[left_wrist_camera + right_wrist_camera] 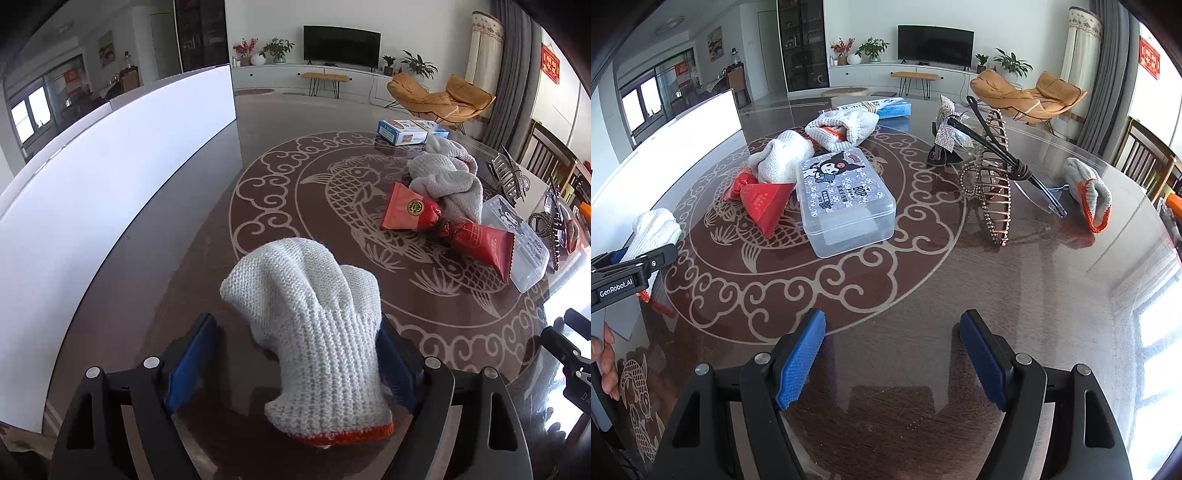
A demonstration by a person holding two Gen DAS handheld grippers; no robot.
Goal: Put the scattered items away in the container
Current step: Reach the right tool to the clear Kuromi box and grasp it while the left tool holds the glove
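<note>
1. tidying has barely started: your left gripper (291,354) stands spread, pads off the white knit glove with orange cuff (314,332) between them, by the table's left edge beside the white container wall (110,192).
2. your right gripper (892,354) gapes empty.
3. the red snack packets (764,206), clear plastic box (846,199) and hair claws (993,184) are left mid-table.

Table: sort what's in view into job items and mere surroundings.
Job: glove between the left gripper pads, red packets, plastic box, hair clips, glasses.
Surroundings: television, orange chairs, plants.
</note>
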